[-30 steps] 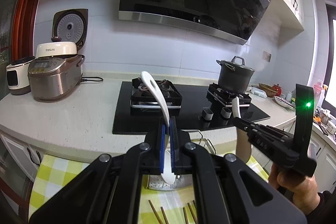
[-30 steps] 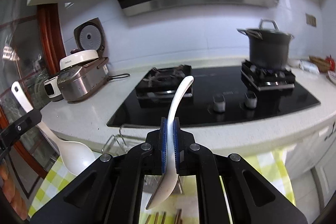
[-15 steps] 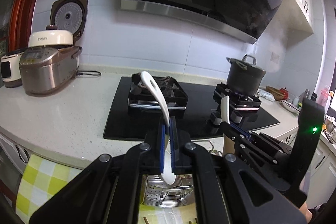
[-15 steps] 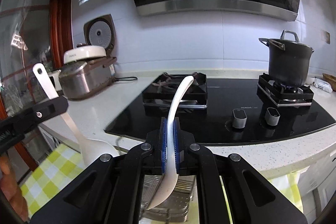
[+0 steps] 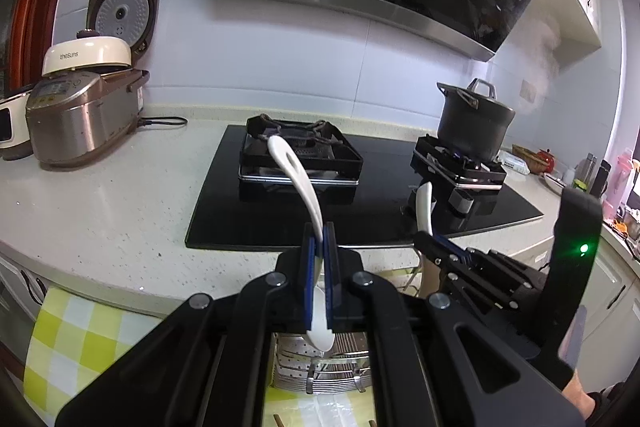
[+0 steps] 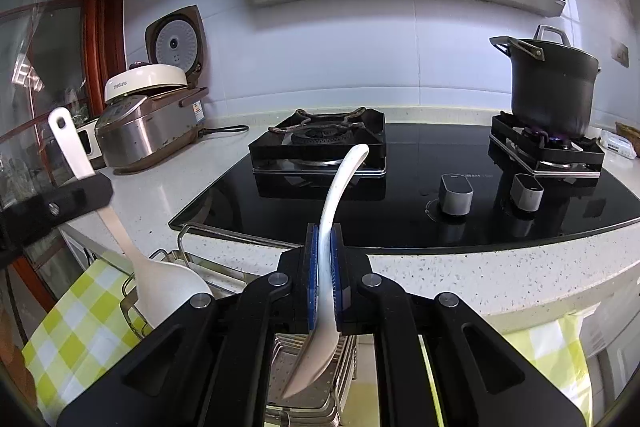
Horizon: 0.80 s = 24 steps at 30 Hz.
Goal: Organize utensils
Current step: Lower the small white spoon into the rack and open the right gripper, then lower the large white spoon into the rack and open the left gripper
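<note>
My left gripper [image 5: 319, 239] is shut on a white rice paddle [image 5: 298, 179], handle up, blade hanging below the pads over a steel utensil basket [image 5: 320, 367]. My right gripper [image 6: 325, 239] is shut on a white spoon [image 6: 340, 183], handle up, bowl down over the same basket [image 6: 312, 367]. The right gripper and its spoon show at the right of the left wrist view [image 5: 430, 239]. The left gripper shows at the left of the right wrist view [image 6: 76, 195], with the paddle's blade [image 6: 164, 287] above the wire rack [image 6: 192, 255].
A yellow checked cloth [image 5: 80, 339] lies under the basket. Behind it runs a white counter edge [image 6: 460, 275] with a black gas hob [image 6: 400, 195]. A steaming dark pot [image 6: 552, 87] stands on the lit right burner. Rice cookers [image 5: 80, 107] stand at the left.
Both grippers have moved forward and down toward the counter, each holding its utensil. The basket now lies closer beneath them, and the chopsticks on the cloth have mostly left view.
</note>
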Each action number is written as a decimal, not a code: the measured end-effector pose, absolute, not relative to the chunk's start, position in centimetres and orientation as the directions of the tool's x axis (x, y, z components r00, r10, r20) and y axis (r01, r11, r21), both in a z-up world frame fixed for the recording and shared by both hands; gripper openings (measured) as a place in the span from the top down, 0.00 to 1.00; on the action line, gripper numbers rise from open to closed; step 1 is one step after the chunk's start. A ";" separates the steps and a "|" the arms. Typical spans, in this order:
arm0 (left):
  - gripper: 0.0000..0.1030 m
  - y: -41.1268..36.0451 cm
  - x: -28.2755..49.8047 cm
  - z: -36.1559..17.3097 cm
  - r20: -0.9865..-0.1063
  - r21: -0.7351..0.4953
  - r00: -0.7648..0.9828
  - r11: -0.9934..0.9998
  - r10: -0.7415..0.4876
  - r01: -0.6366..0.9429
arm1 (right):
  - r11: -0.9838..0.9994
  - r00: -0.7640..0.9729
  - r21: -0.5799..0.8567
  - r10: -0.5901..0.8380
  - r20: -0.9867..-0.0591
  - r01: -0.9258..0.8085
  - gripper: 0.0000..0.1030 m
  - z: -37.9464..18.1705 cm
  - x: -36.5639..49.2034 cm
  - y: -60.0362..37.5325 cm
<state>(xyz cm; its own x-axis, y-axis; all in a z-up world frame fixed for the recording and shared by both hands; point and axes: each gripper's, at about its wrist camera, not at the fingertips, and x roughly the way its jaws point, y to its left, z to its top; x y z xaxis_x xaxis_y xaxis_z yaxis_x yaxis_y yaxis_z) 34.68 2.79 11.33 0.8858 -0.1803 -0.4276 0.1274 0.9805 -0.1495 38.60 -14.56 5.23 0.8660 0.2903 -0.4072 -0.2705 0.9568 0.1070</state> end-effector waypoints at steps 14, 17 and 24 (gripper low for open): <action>0.96 2.5 35.3 10.5 -0.445 -0.148 0.876 0.980 -0.185 0.132 | 0.955 0.849 0.111 0.295 -0.438 -0.275 0.83 5.5 38.4 -14.7; 0.96 2.4 35.2 10.3 -0.447 -0.151 0.875 0.980 -0.187 0.132 | 0.955 0.848 0.111 0.296 -0.439 -0.276 0.83 5.6 38.2 -14.7; 0.96 2.5 35.3 10.0 -0.454 -0.166 0.869 0.977 -0.196 0.133 | 0.957 0.866 0.131 0.289 -0.409 -0.258 0.83 6.7 36.9 -15.8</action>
